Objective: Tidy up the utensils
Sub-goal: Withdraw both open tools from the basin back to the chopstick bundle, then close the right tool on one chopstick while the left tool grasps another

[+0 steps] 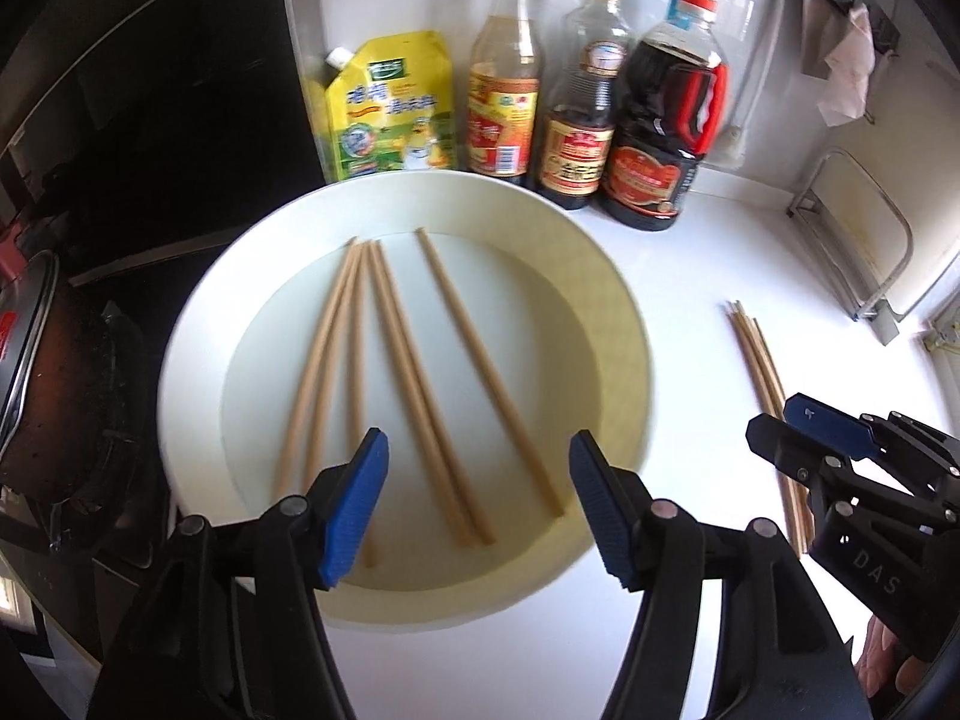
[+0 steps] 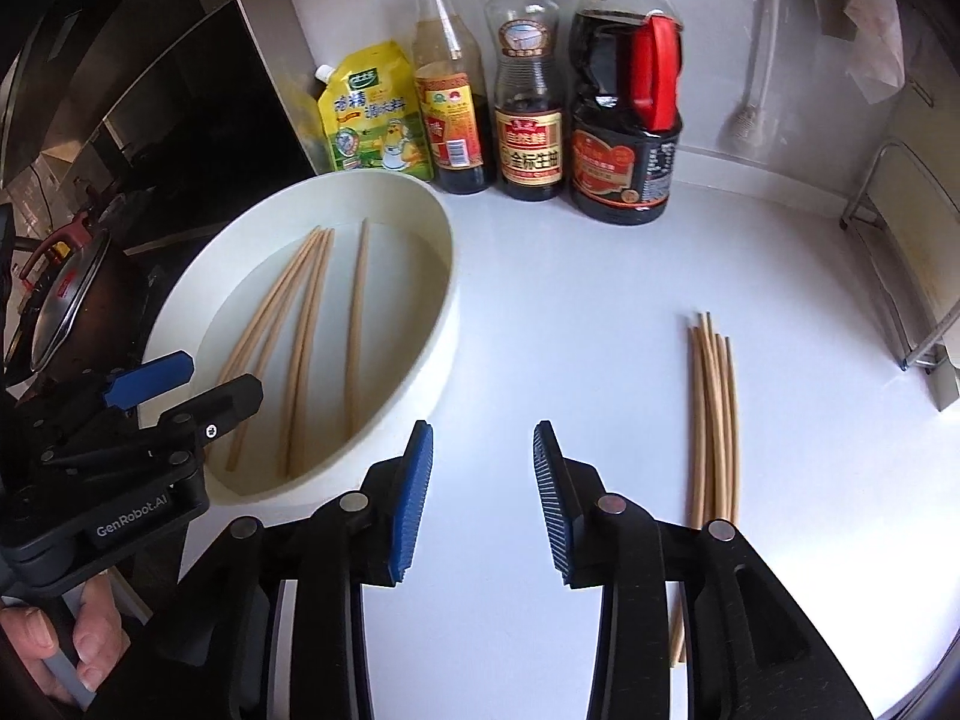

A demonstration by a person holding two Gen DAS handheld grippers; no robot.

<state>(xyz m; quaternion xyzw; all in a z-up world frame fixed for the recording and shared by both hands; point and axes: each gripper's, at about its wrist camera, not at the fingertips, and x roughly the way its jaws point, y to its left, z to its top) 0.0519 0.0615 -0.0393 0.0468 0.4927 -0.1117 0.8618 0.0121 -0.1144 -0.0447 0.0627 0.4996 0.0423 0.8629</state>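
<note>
Left gripper (image 1: 477, 504) with blue ribbed pads hanging over the near rim of a wide round white basin (image 1: 600, 276), jaws spread wide and released, nothing between them. In that basin, loose wooden chopsticks (image 1: 420, 396): a fanned cluster on the left, one apart on the right, tips pointing toward the bottles. Right gripper (image 2: 482, 498) above bare white countertop (image 2: 570, 312), between the basin and a neat bundle of wooden chopsticks (image 2: 714, 420) lying on the counter just to its right; jaws likewise apart, grasping nothing. Behind the basin, against the wall, a yellow spouted pouch (image 2: 378, 114), a yellow-capped bottle of pale liquid (image 2: 447, 102), a clear bottle of dark sauce (image 2: 528, 102) and a large red-handled soy jug (image 2: 627, 114). At far left, a dark pot with a metal lid (image 1: 24, 384) on the stove.
</note>
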